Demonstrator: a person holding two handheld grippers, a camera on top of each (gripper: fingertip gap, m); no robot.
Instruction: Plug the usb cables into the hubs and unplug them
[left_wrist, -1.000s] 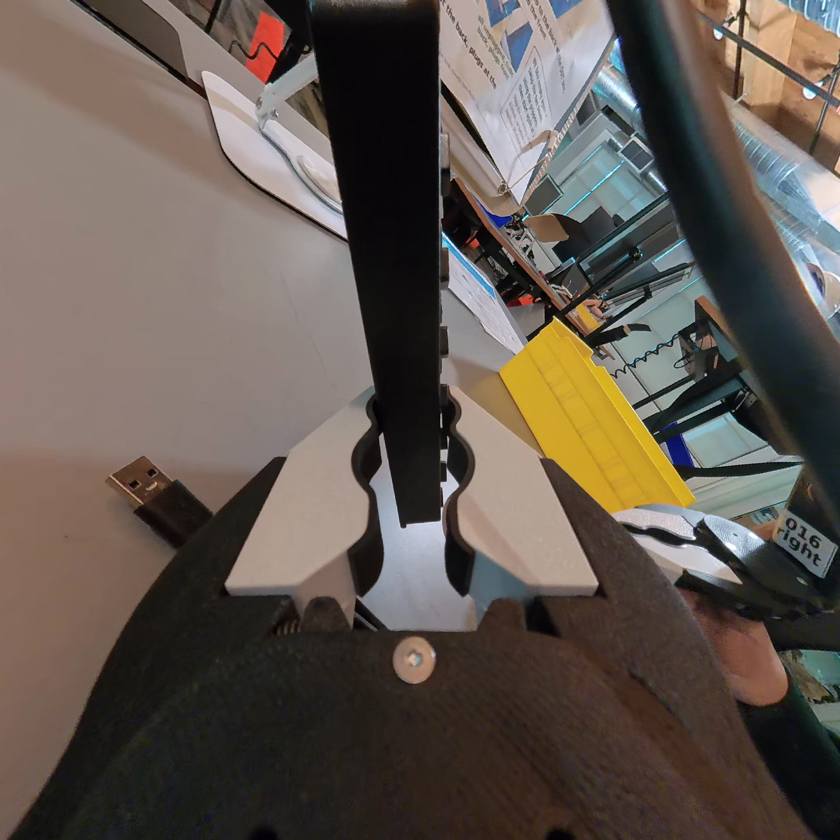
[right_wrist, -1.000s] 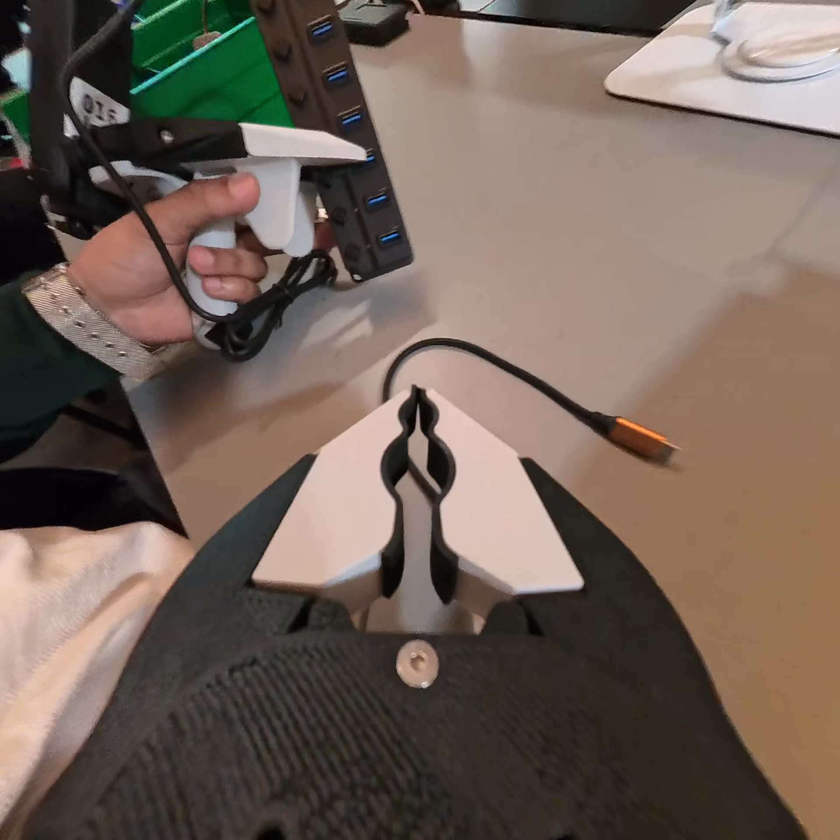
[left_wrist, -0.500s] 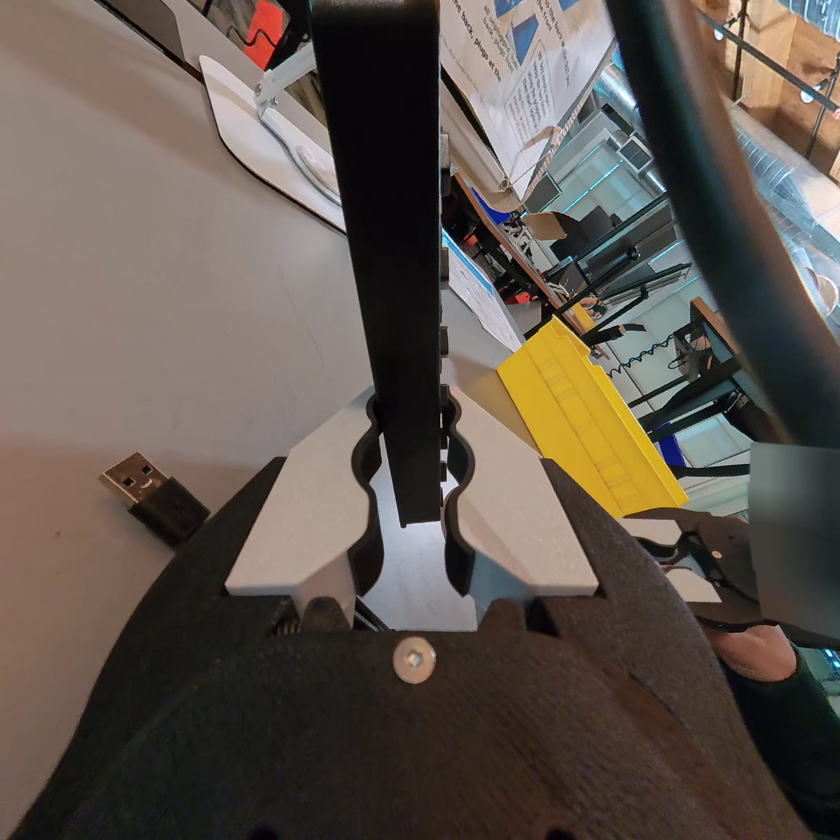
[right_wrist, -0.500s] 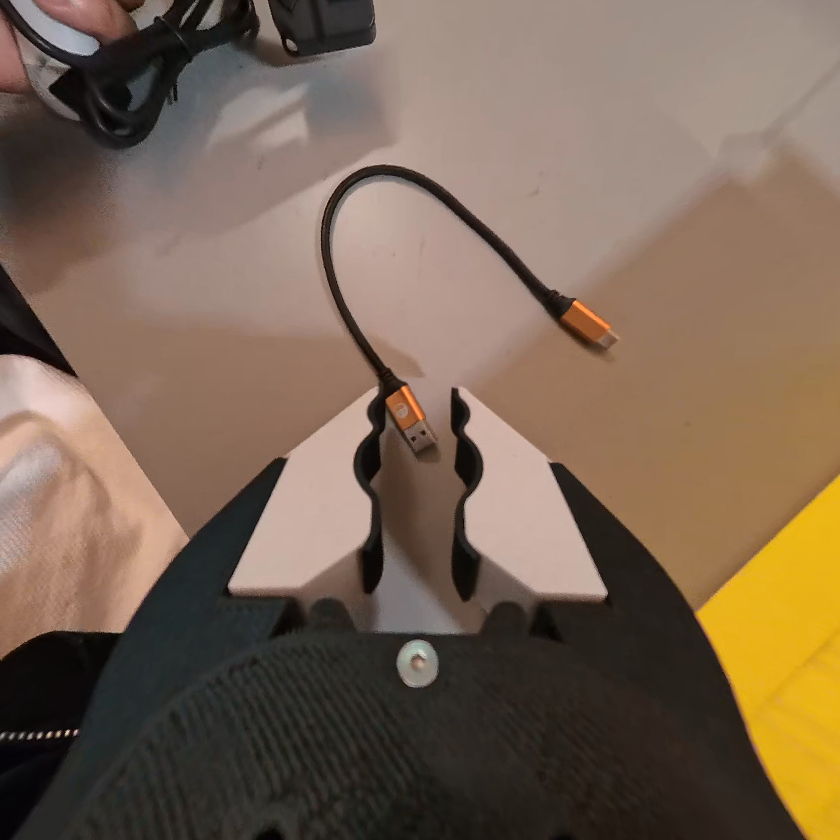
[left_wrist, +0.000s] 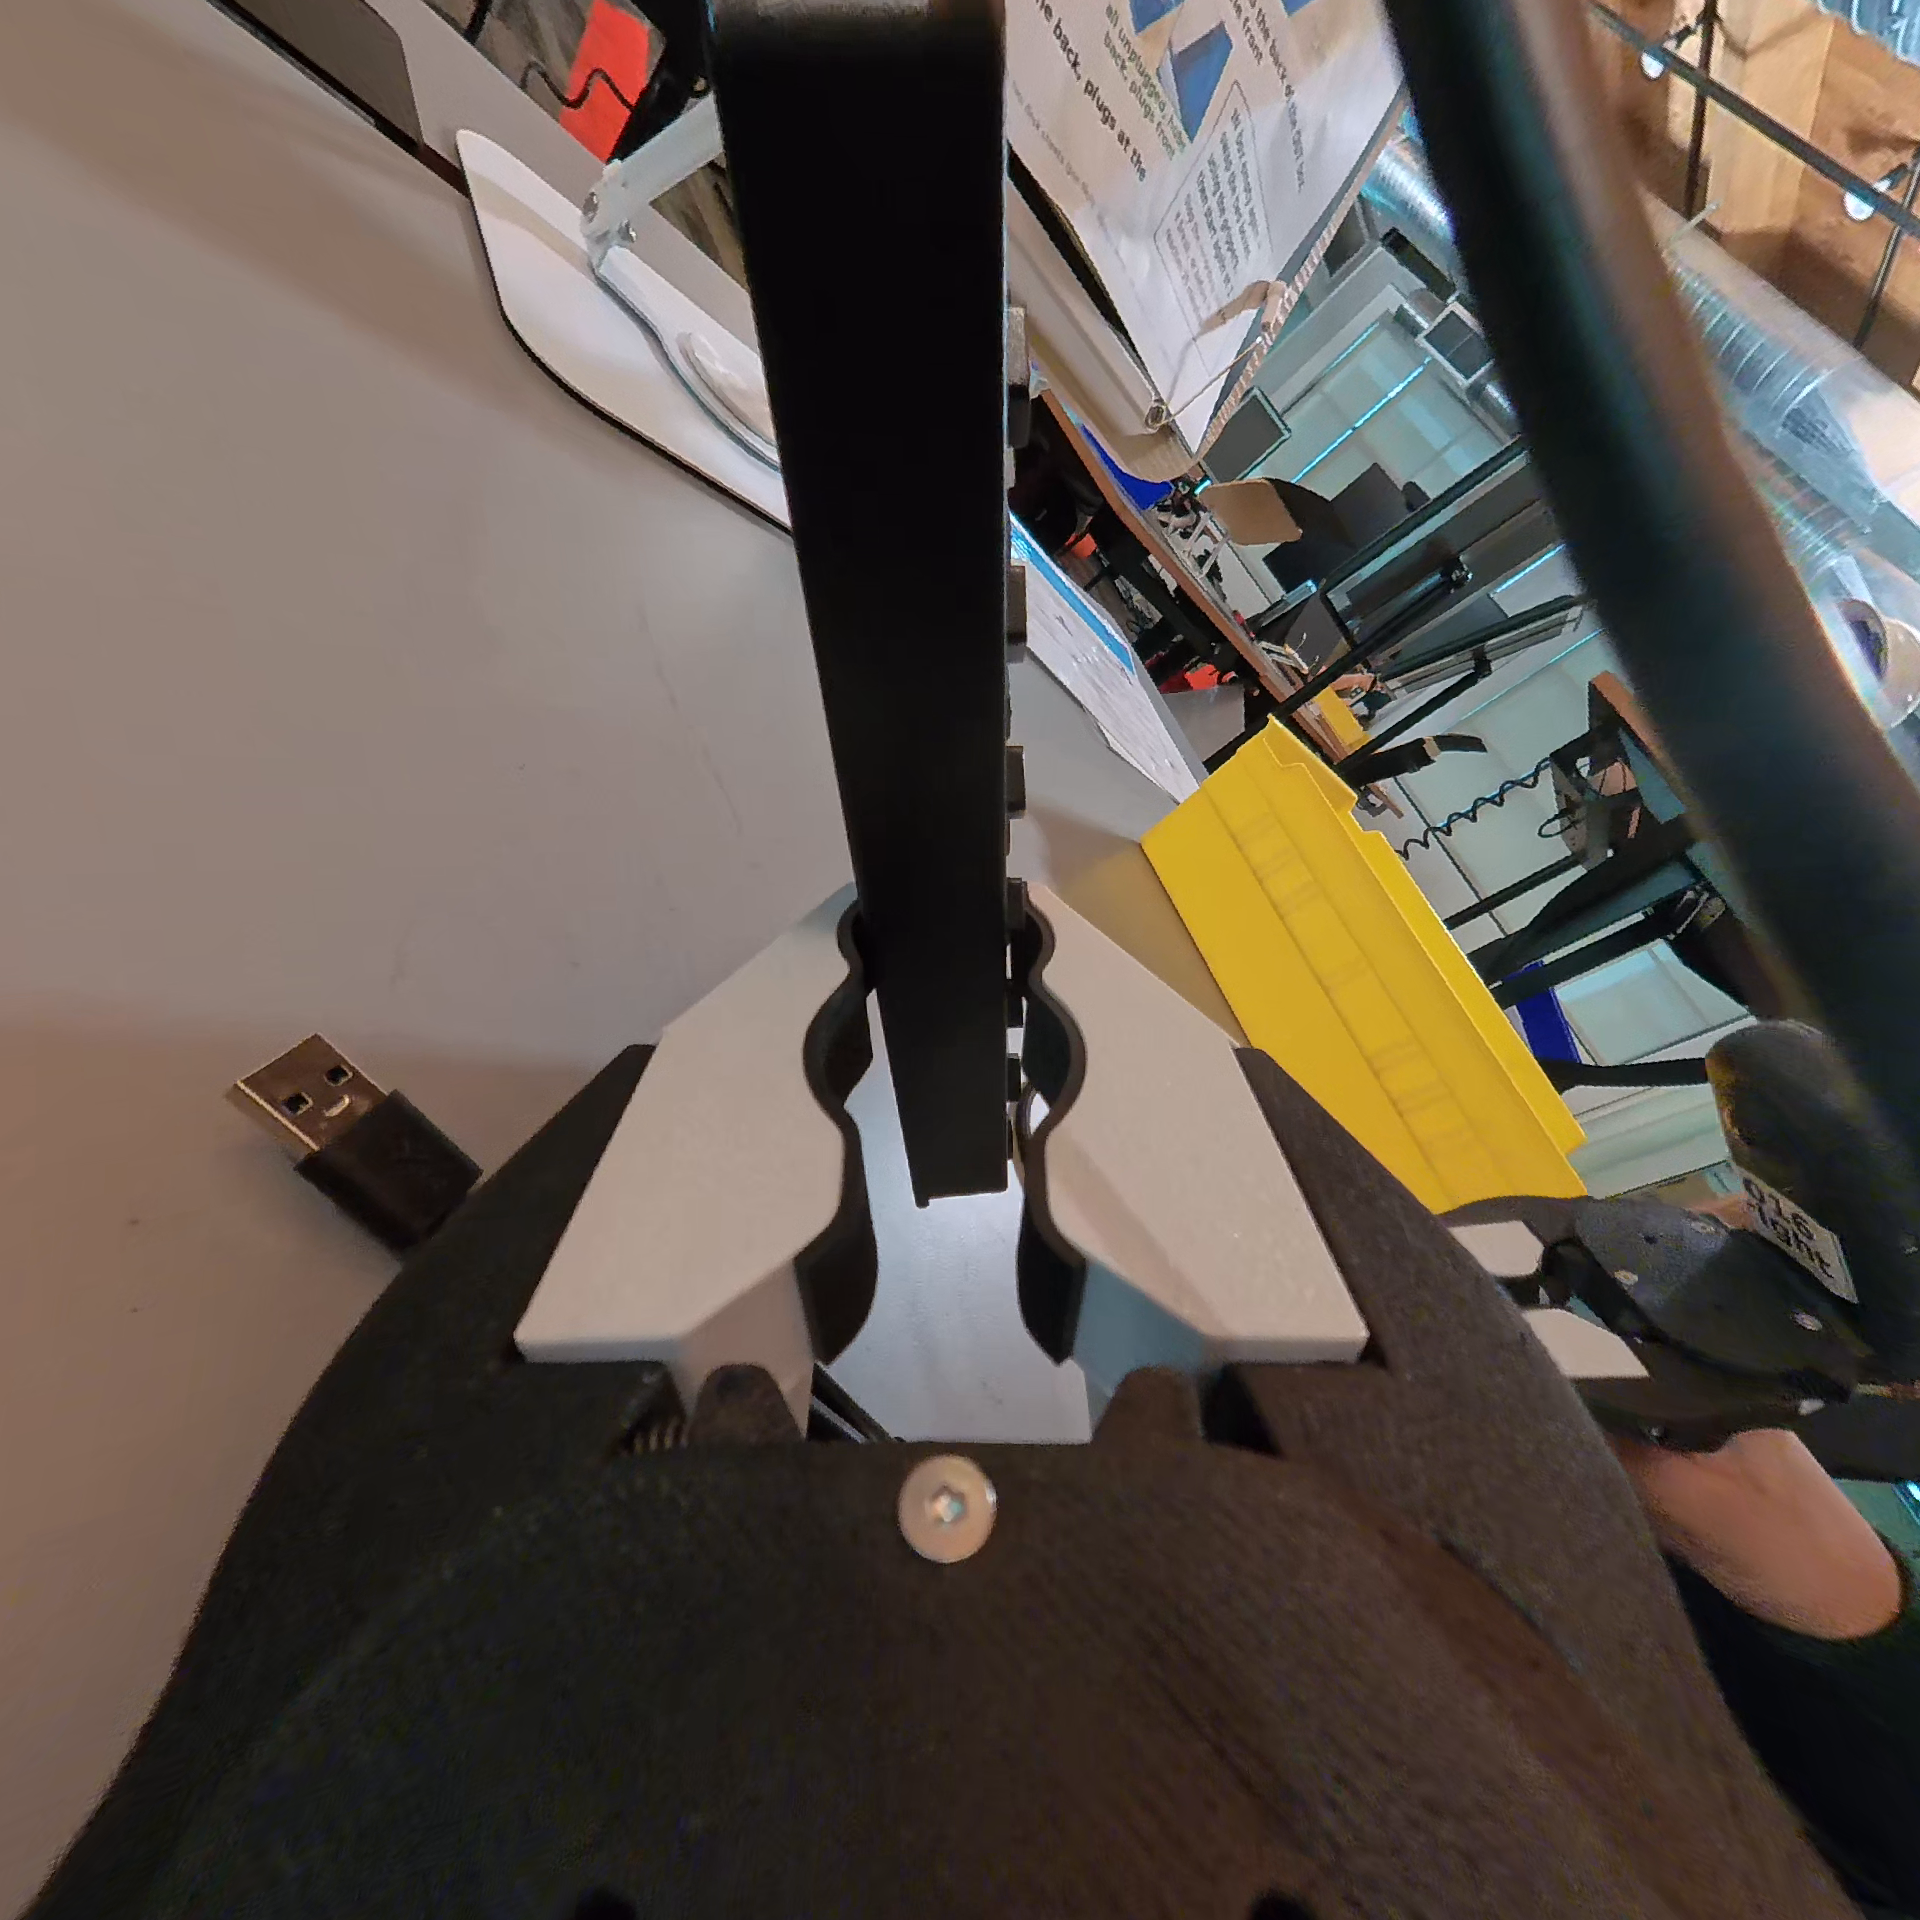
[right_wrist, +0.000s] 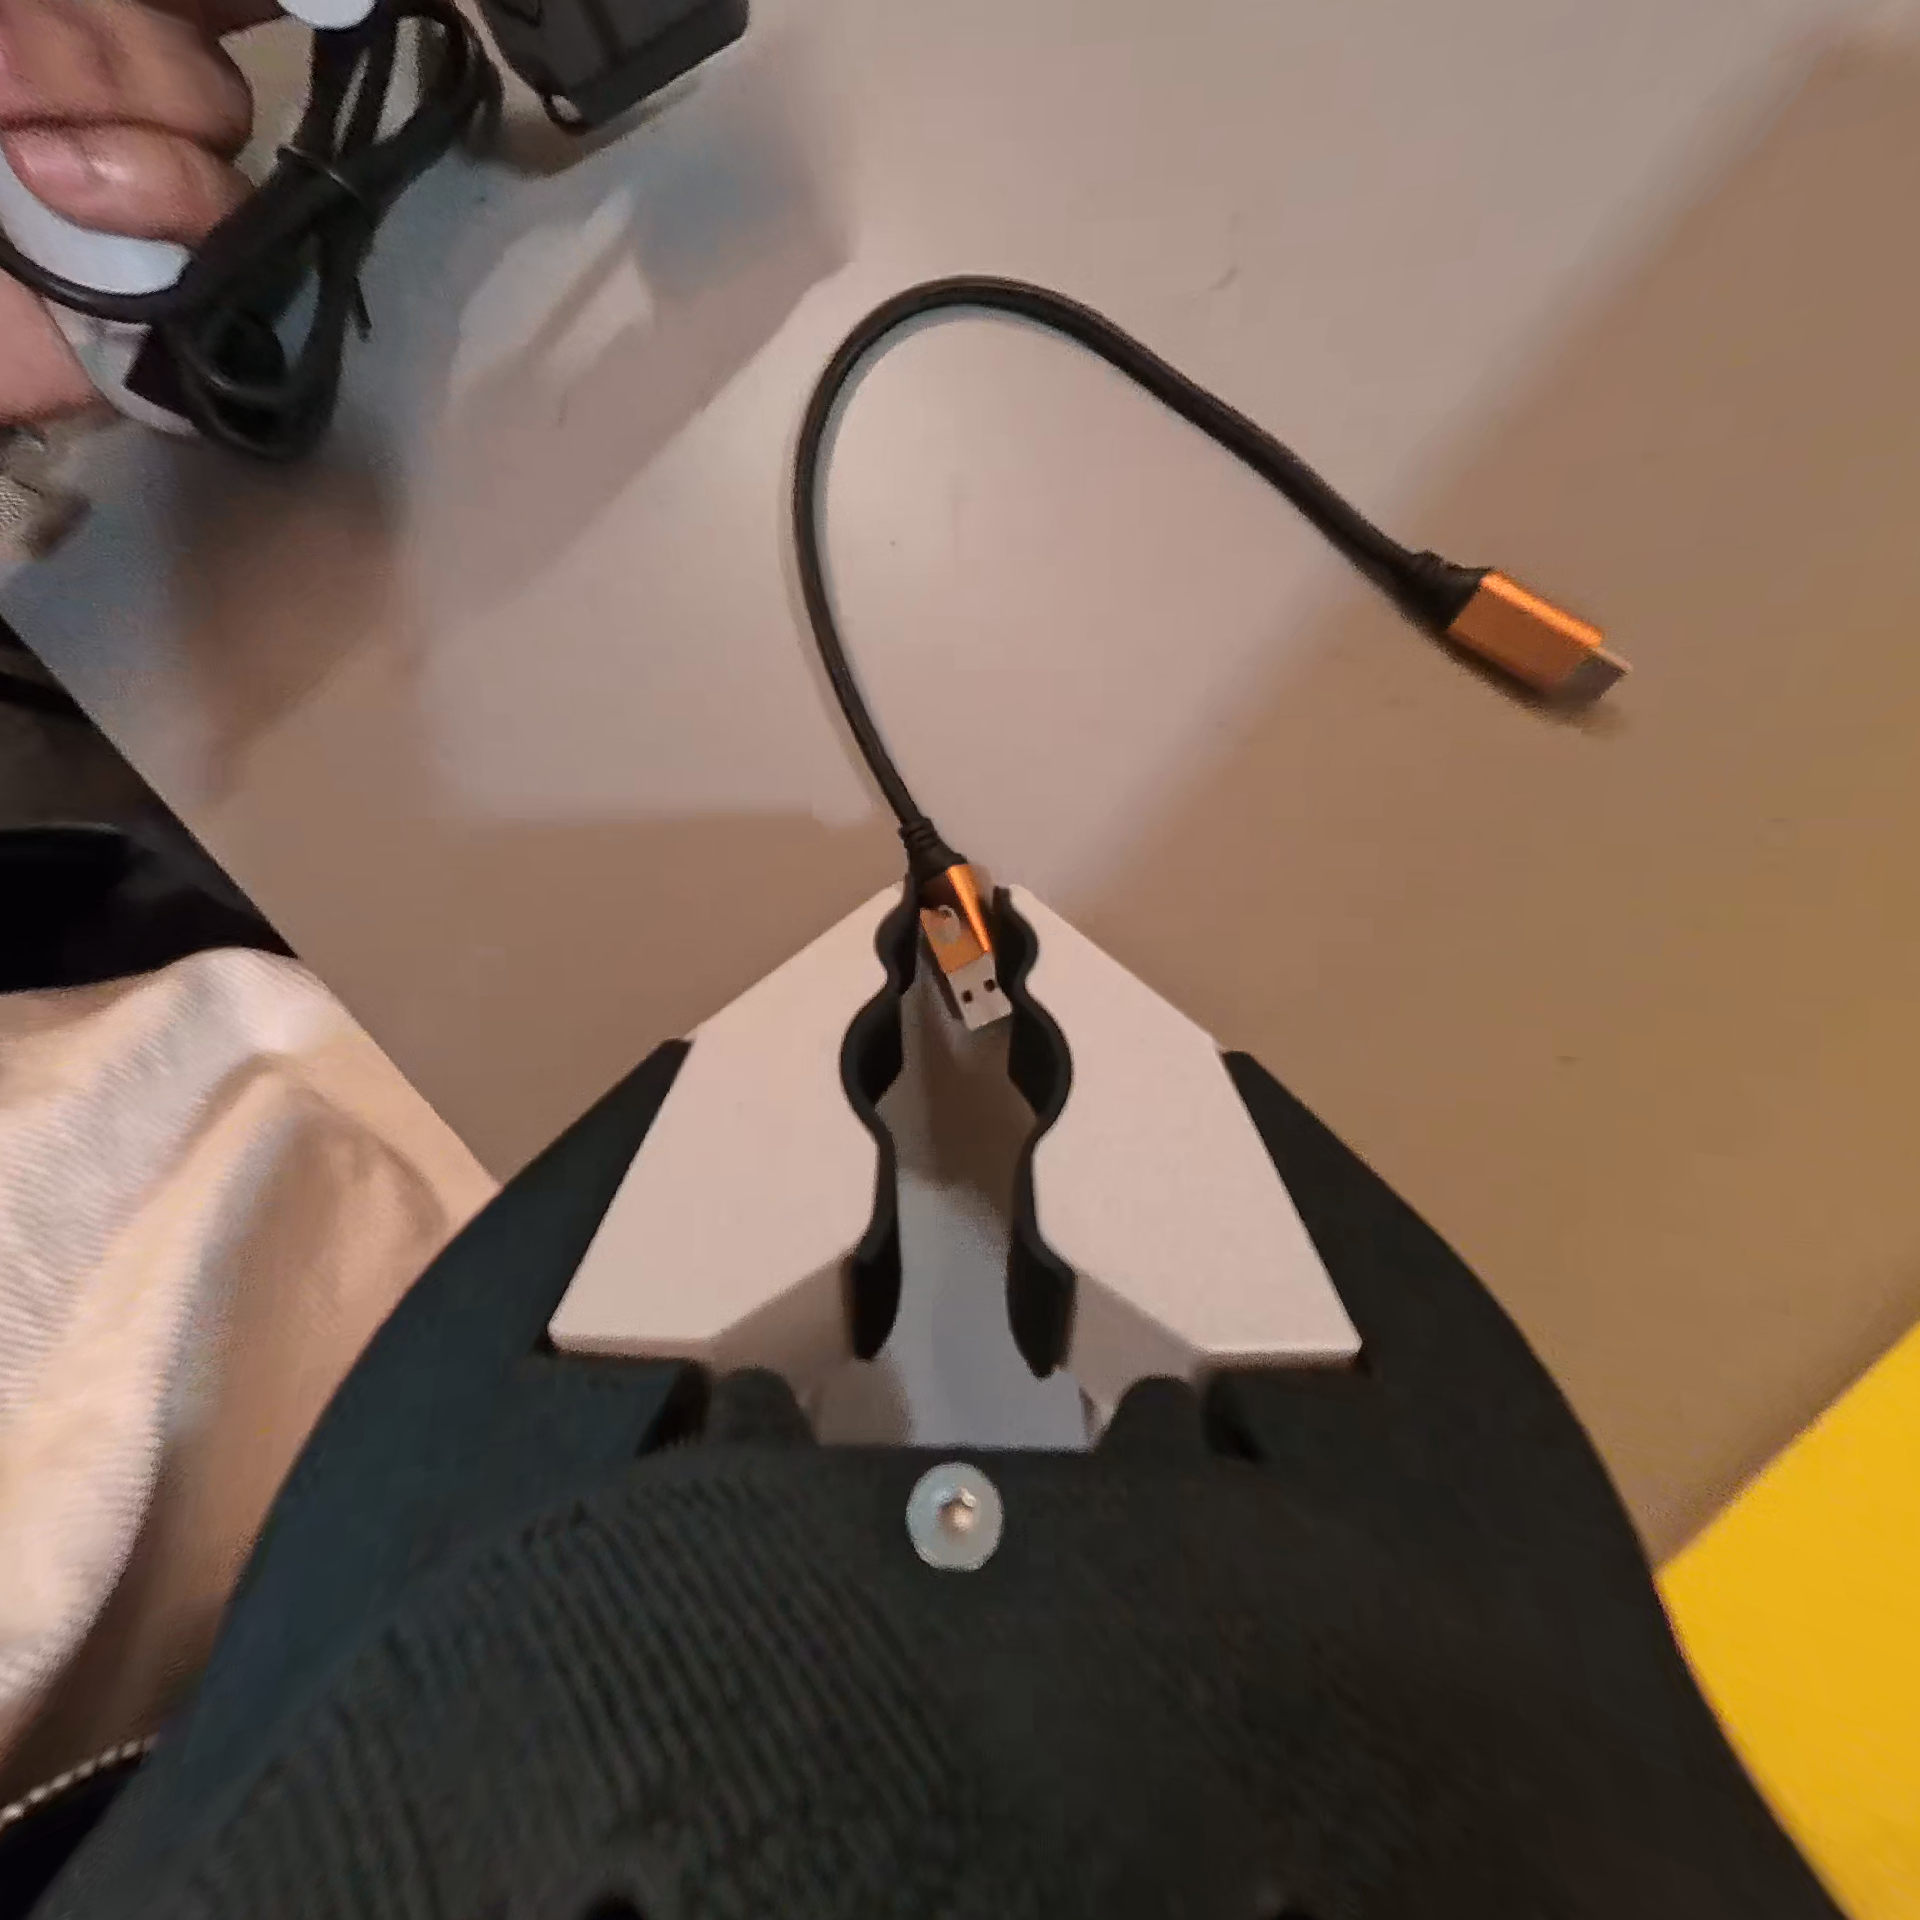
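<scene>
My left gripper (left_wrist: 940, 920) is shut on the lower end of a long black USB hub (left_wrist: 883, 520), which it holds upright above the grey table. A loose black USB-A plug (left_wrist: 343, 1132) lies on the table to its left. In the right wrist view, my right gripper (right_wrist: 954, 902) is down at the table with its fingertips closed on the orange USB-A plug (right_wrist: 961, 940) of a short black cable (right_wrist: 831, 499). The cable's other orange plug (right_wrist: 1527, 634) lies on the table to the right. The hub's bottom end (right_wrist: 623, 52) shows at the top of that view.
A yellow bin (left_wrist: 1351, 997) stands at the right, and its corner shows in the right wrist view (right_wrist: 1829, 1558). A white mouse pad (left_wrist: 561, 301) lies farther back. The hand on the left gripper (right_wrist: 94, 156) and a bundled black cable (right_wrist: 281, 260) are at upper left. The table edge runs along the left.
My right gripper swung down from facing the hub to the orange cable, opened around its USB-A plug and has now closed on it. My left gripper and the hub have barely moved.
</scene>
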